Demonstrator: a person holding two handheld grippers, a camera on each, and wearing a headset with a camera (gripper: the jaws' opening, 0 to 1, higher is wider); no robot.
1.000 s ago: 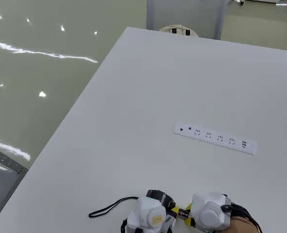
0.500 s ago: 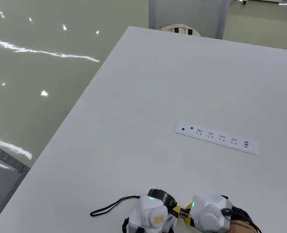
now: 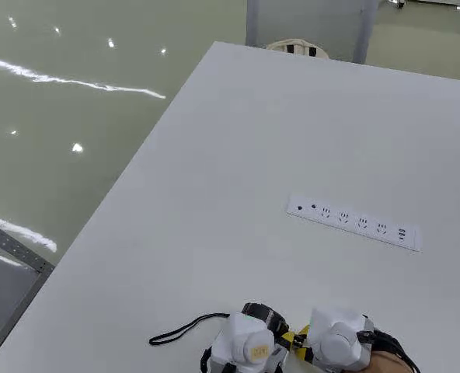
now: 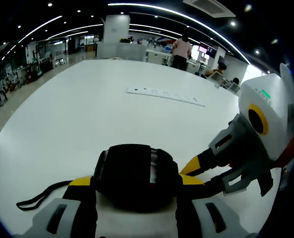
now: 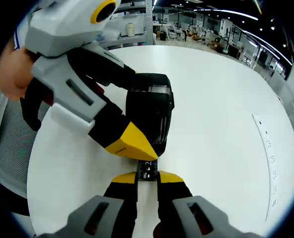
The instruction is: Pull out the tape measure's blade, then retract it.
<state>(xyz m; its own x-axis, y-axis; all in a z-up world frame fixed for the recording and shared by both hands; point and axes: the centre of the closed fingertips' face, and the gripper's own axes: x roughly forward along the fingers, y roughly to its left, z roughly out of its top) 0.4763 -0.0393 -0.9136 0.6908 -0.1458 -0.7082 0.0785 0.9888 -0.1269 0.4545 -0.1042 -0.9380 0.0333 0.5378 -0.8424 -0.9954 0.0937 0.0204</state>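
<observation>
White table, wide and matte. On it, 1 white power strip, flat, slanted to the near edge, sockets in a row along its top; seen again from the left gripper view and the right gripper view. Beyond the far edge, 1 pale chair back before a grey panel. Left of the table, glossy green floor with light streaks. In the left gripper view, 1 person standing among desks under ceiling light strips.

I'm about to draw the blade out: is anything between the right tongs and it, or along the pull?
Nothing visible does: the right tongs pinch the blade at the tape measure; the power strip lies well apart.
</observation>
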